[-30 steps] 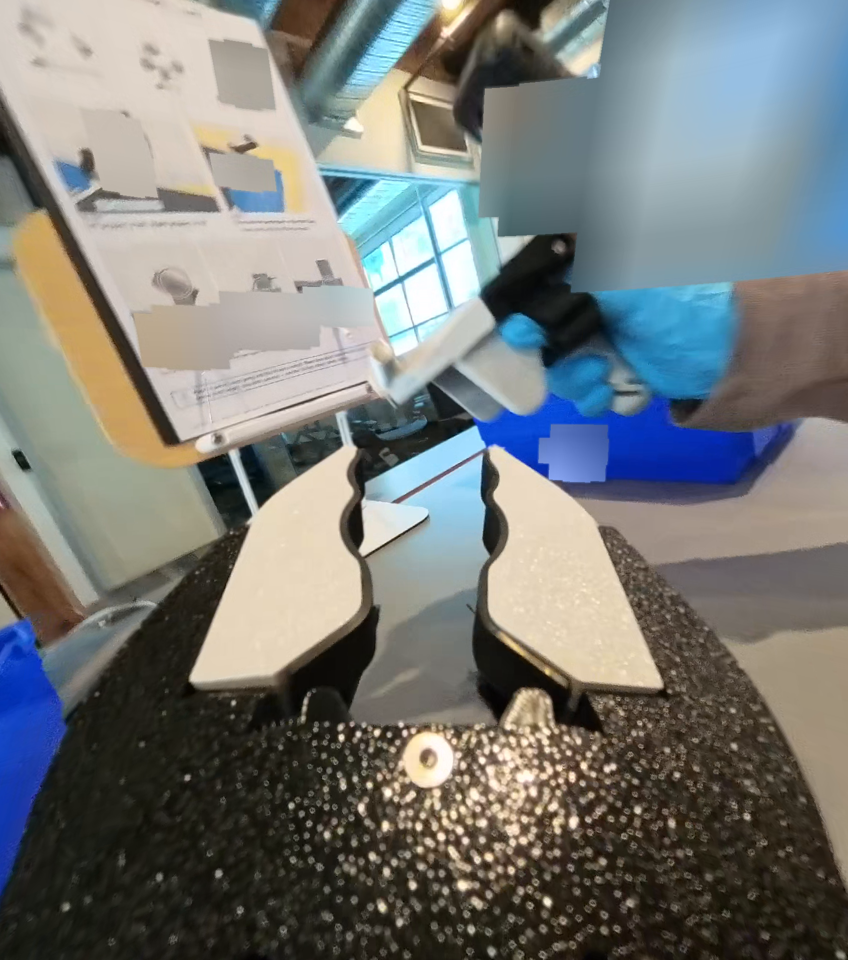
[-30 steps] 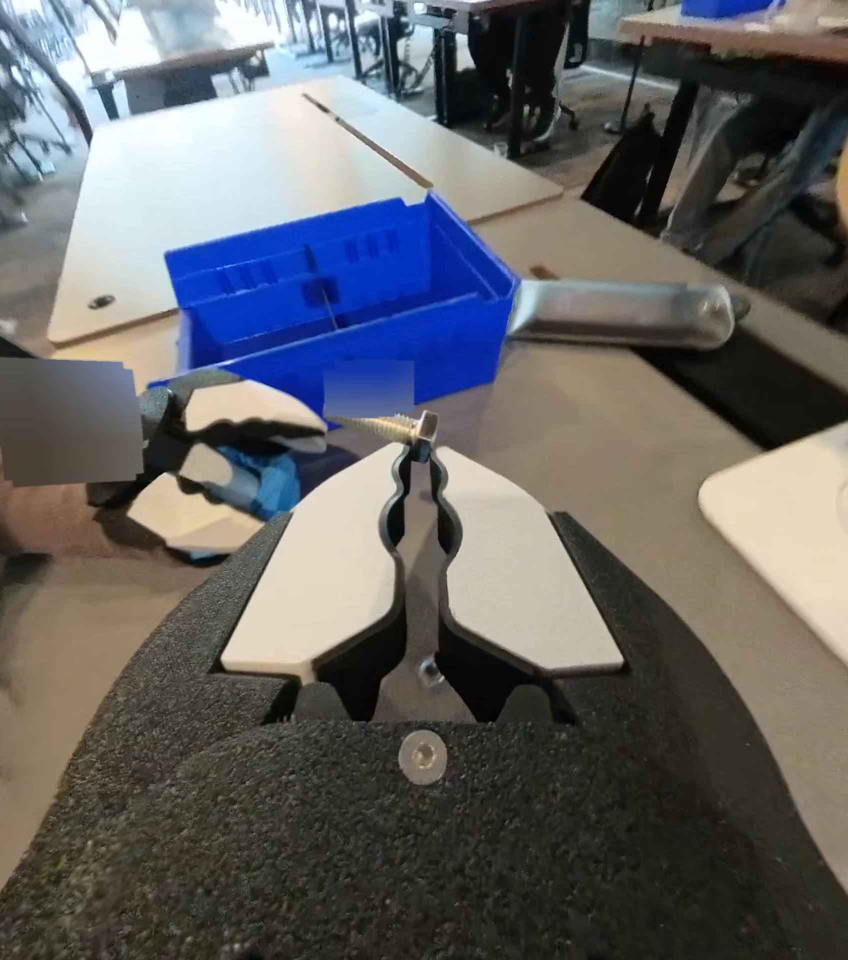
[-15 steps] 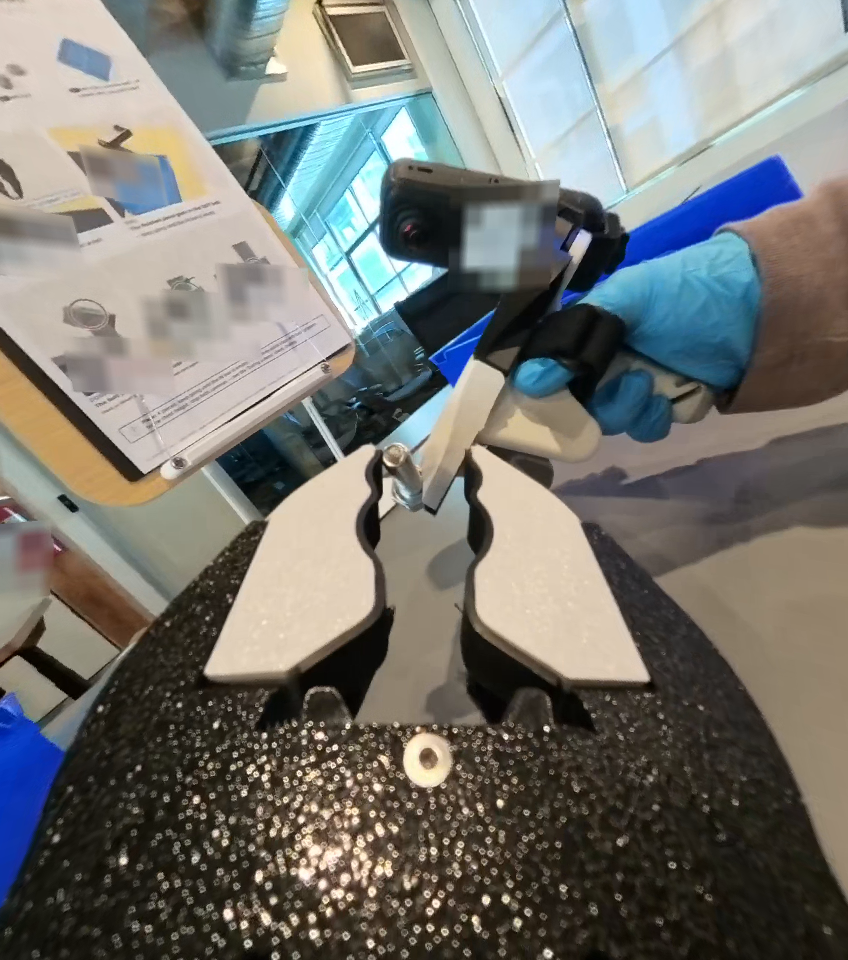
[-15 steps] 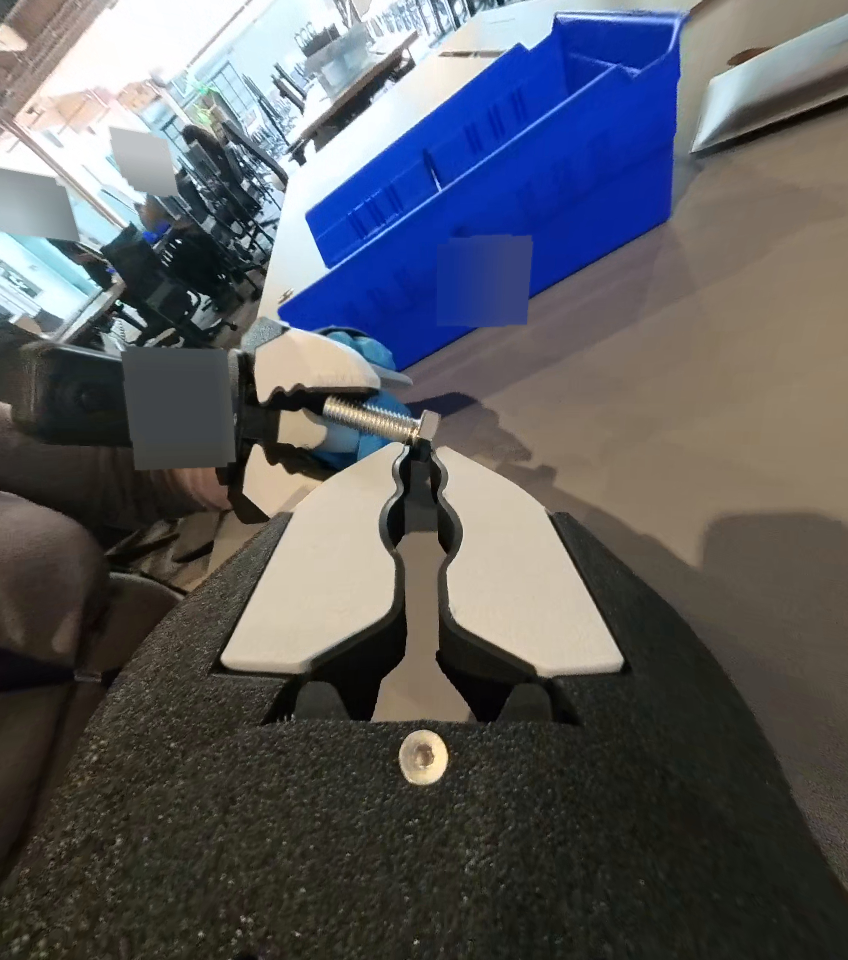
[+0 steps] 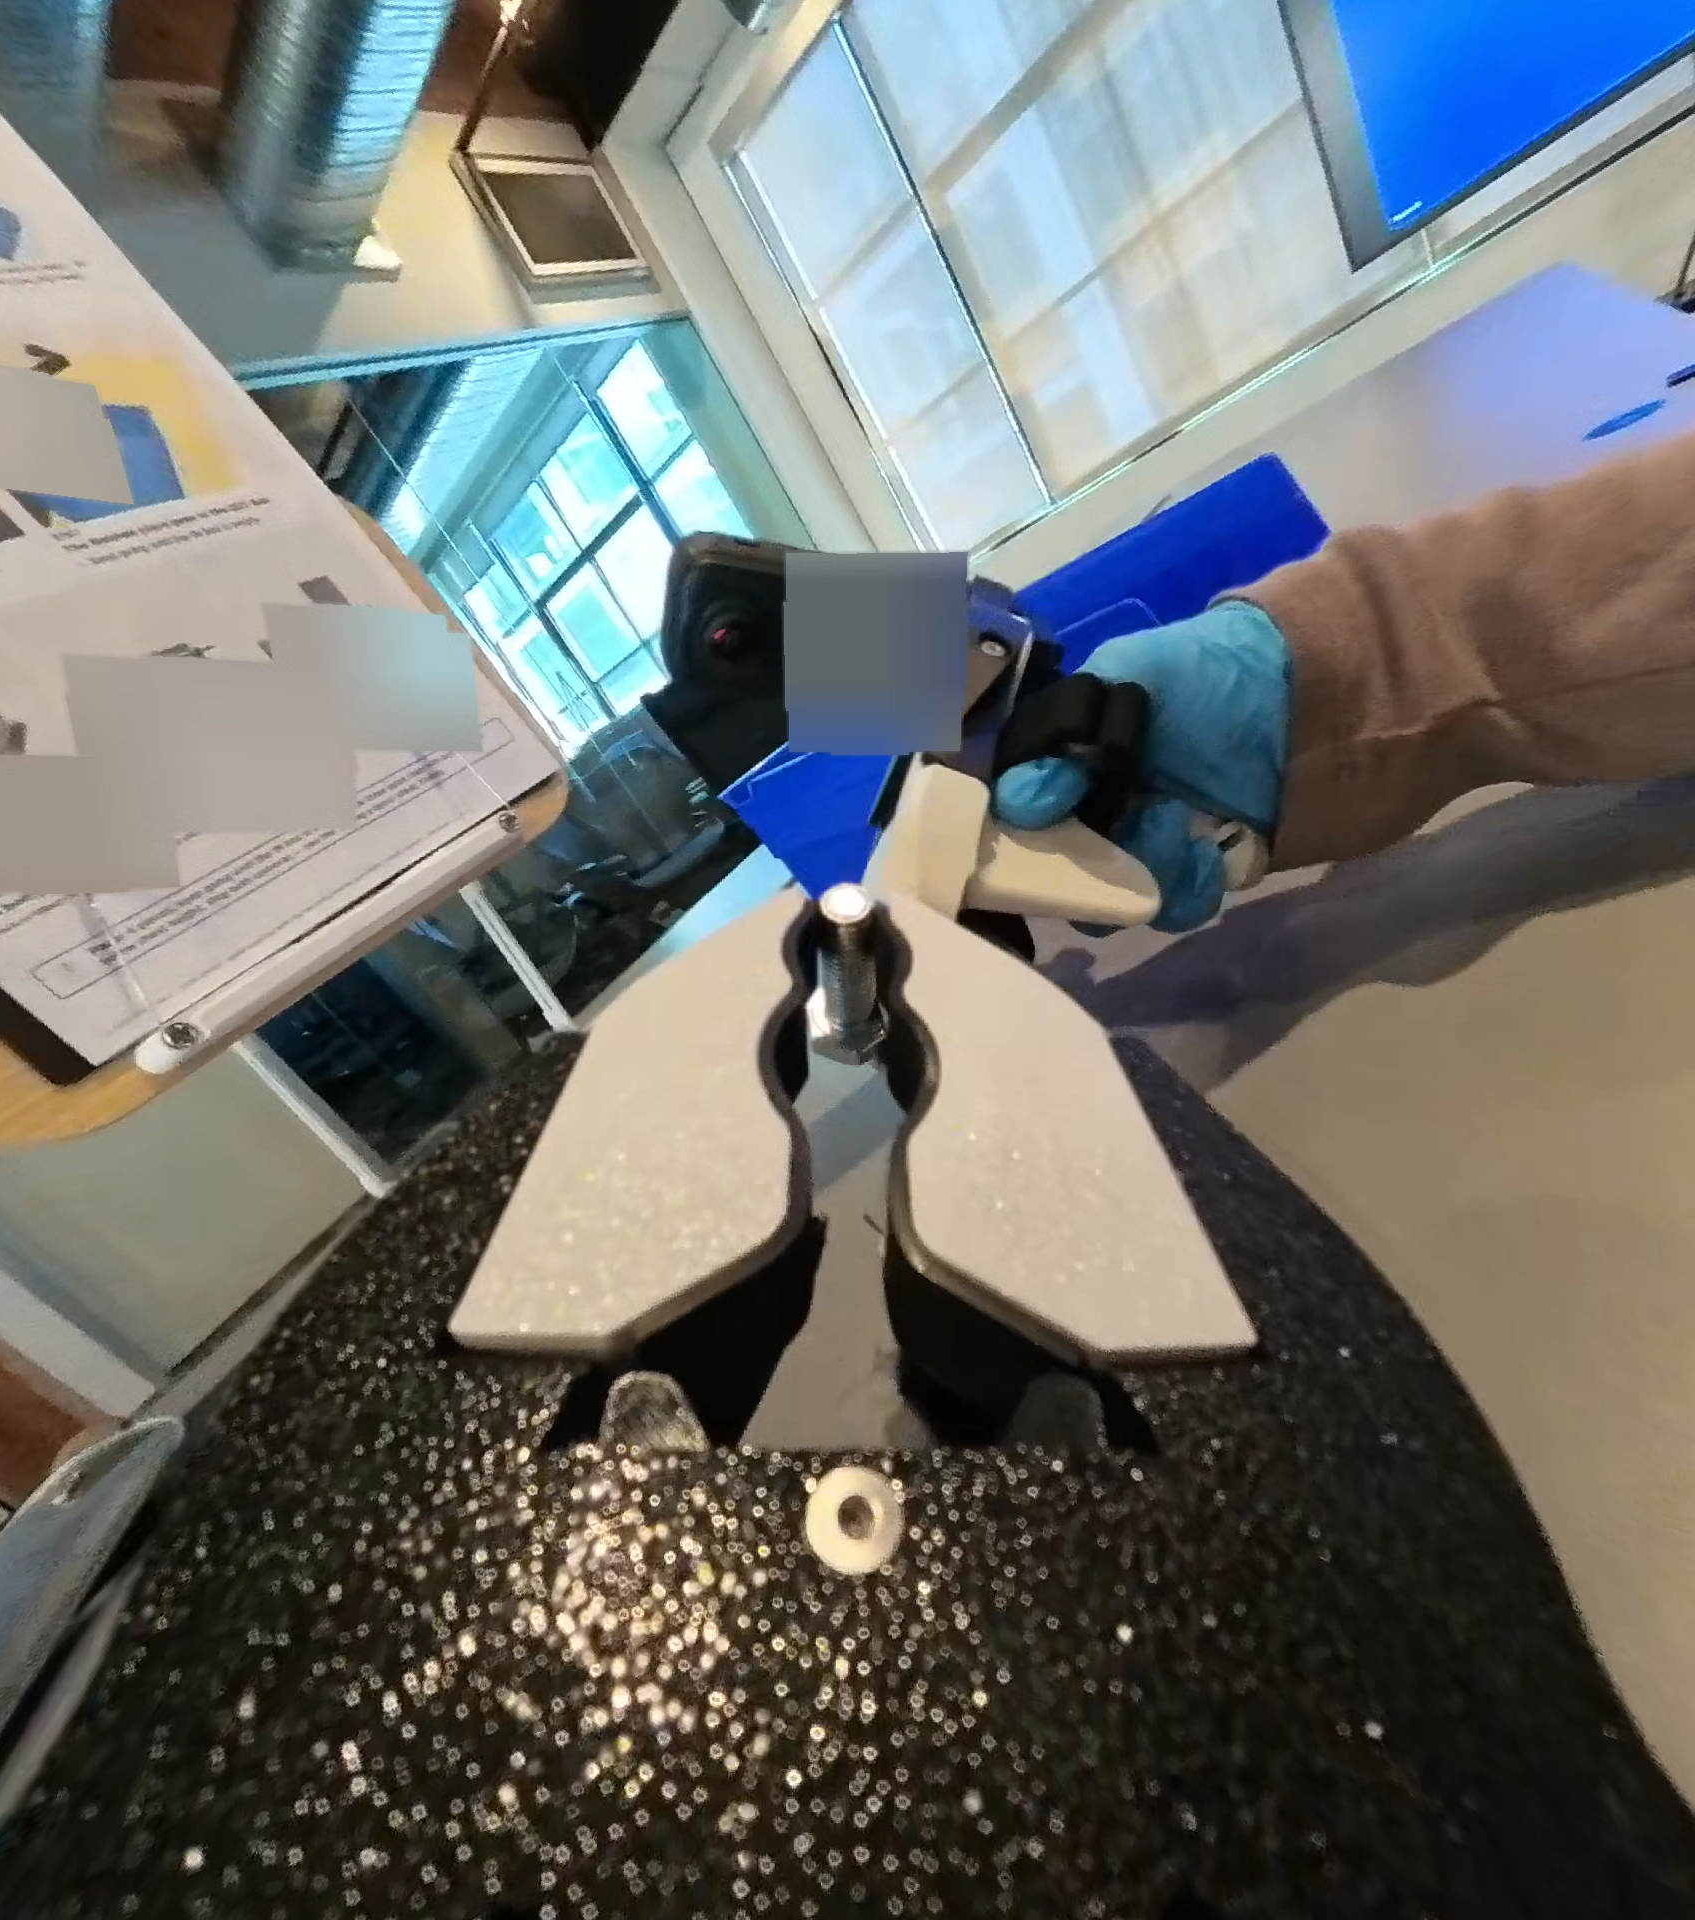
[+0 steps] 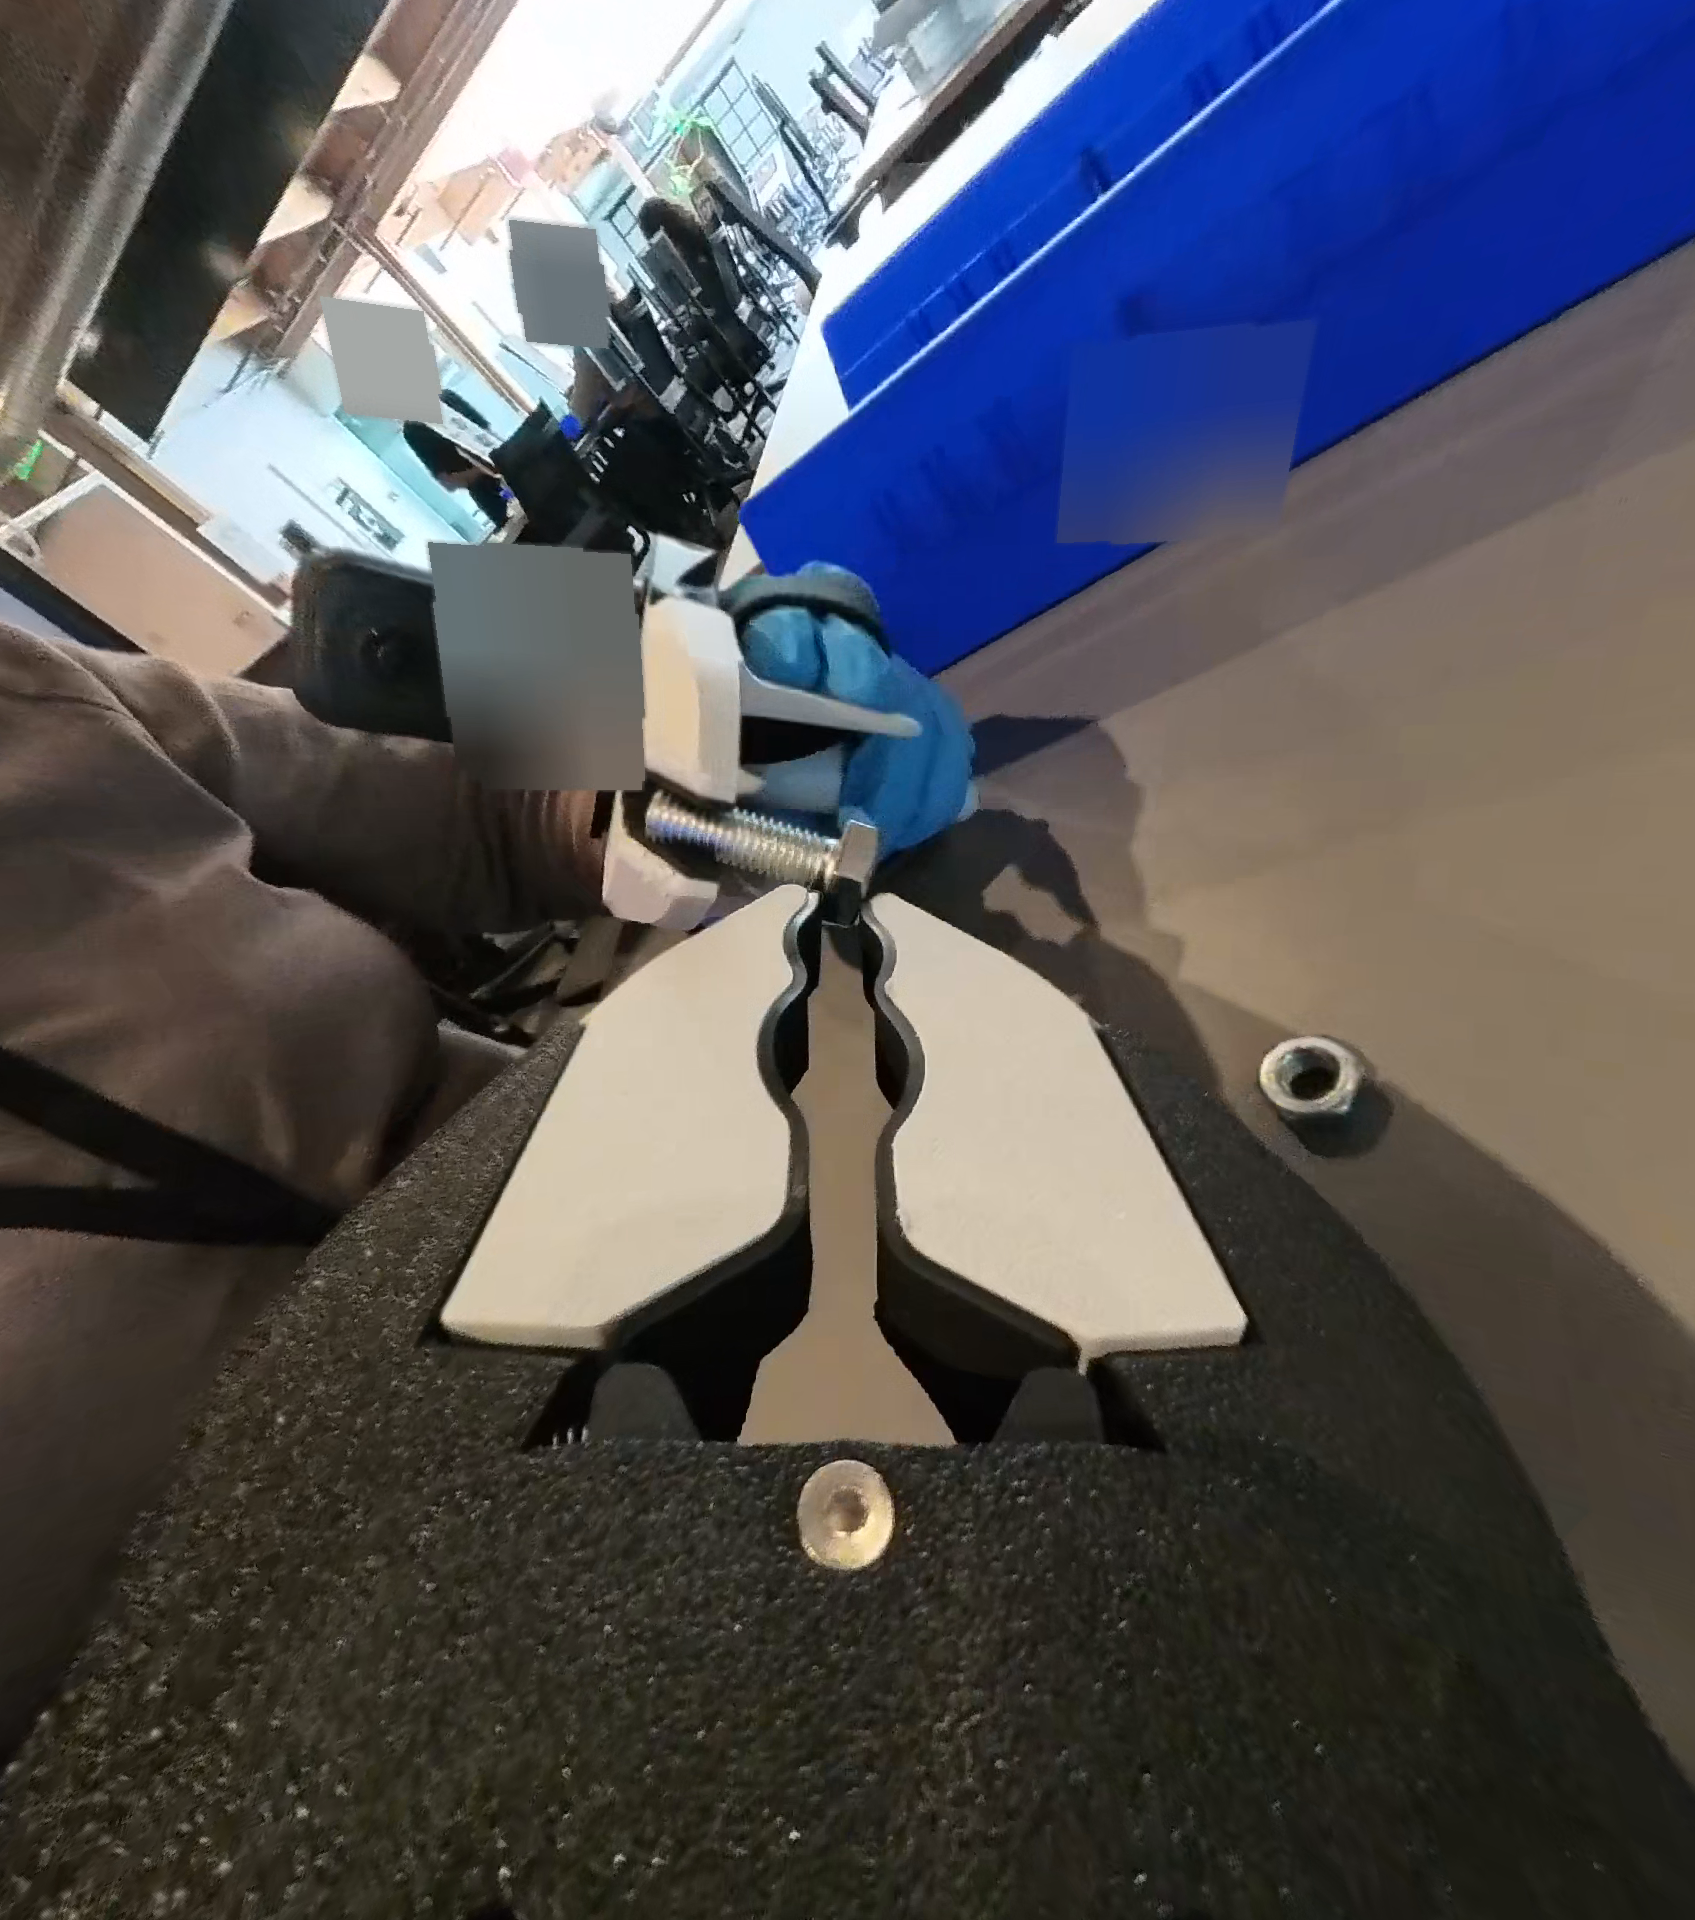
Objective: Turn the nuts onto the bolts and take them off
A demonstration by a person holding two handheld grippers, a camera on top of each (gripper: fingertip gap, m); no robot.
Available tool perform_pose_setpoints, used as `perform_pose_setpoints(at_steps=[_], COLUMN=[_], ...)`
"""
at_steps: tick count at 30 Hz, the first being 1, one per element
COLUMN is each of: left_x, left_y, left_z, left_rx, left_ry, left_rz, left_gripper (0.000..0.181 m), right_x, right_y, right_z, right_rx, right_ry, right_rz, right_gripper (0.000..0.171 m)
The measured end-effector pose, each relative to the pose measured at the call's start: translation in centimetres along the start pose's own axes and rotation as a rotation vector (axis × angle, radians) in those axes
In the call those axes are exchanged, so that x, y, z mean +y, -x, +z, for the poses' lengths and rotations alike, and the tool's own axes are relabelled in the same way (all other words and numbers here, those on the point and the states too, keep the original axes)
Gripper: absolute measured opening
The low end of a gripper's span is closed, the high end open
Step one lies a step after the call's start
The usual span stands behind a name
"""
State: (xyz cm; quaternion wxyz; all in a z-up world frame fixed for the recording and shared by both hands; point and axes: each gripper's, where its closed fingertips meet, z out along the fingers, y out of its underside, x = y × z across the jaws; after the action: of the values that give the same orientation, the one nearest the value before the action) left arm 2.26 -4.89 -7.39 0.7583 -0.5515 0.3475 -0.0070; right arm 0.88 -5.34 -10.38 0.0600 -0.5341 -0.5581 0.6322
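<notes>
A silver hex bolt (image 6: 749, 840) lies crosswise in the air above the grey table (image 6: 1445, 831). My right gripper (image 6: 838, 904) is shut on its hex head at the fingertips. In the left wrist view the same bolt (image 5: 843, 987) stands between the fingers of my left gripper (image 5: 845, 925), which is shut on the threaded shaft. The left gripper's white fingers (image 6: 687, 717) show above and below the shaft in the right wrist view. A loose silver nut (image 6: 1305, 1086) lies on the table right of my right gripper. No nut shows on the bolt.
A blue plastic bin (image 6: 1342, 208) stands on the table behind the grippers and also shows in the left wrist view (image 5: 1186, 551). An instruction board on a stand (image 5: 199, 727) leans at the left. Blue-gloved hands (image 5: 1186, 727) and a person's sleeve (image 6: 147, 831) are close by. Only a small space, under 4 cm, lies between the two pairs of fingers. My right tips are roughly 9 cm from the loose silver nut (image 6: 1305, 1086).
The right gripper brought the bolt over to the left gripper. The left gripper's fingers, wide open a second ago, have closed around the shaft. The nut has come into the right wrist view.
</notes>
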Motion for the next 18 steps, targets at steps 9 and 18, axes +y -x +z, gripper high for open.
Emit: perform_pose_setpoints(at_steps=[9,18], left_x=[4.7,9.4], left_y=[4.4,3.1], left_z=[-0.9,-1.6], left_rx=[-0.158,-0.018], left_ry=[0.315,0.634], left_rz=[-0.062,-0.426], left_gripper=[0.009,0.009], right_x=[-1.6,-1.5], right_y=[-2.3,-5.3], right_z=[-1.2,-1.7], right_rx=[0.257,0.601], right_ry=[-0.13,-0.042], right_rz=[-0.346,-0.57], right_gripper=[0.048,0.048])
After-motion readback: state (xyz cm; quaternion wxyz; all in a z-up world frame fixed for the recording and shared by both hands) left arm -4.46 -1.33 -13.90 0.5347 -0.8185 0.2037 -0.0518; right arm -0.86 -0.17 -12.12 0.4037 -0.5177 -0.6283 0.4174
